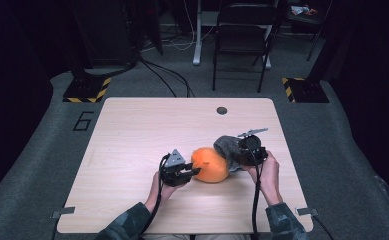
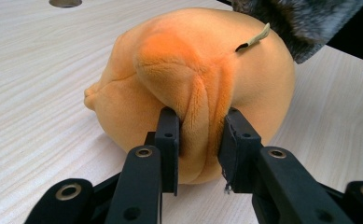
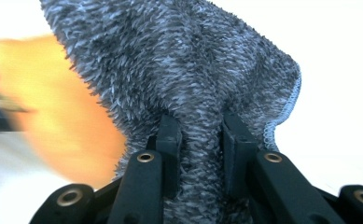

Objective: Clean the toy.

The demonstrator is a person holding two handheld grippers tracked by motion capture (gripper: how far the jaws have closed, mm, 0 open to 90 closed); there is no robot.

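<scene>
An orange plush toy [image 1: 210, 164] lies on the wooden table [image 1: 132, 150], near its front middle. My left gripper [image 1: 192, 171] is at the toy's left side, shut on a pinched fold of the orange plush [image 2: 202, 135]. A grey fuzzy cloth [image 1: 227, 146] drapes over the toy's right side. My right gripper [image 1: 238, 156] is shut on a bunched fold of that grey cloth [image 3: 198, 93], which it holds lifted, with the orange toy [image 3: 44, 107] blurred behind it at the left.
A round cable hole [image 1: 222, 110] sits at the table's far edge. A black folding chair [image 1: 242, 35] and stand bases with yellow-black tape [image 1: 87, 90] are on the carpet beyond the table. Bare tabletop stretches left and behind the toy.
</scene>
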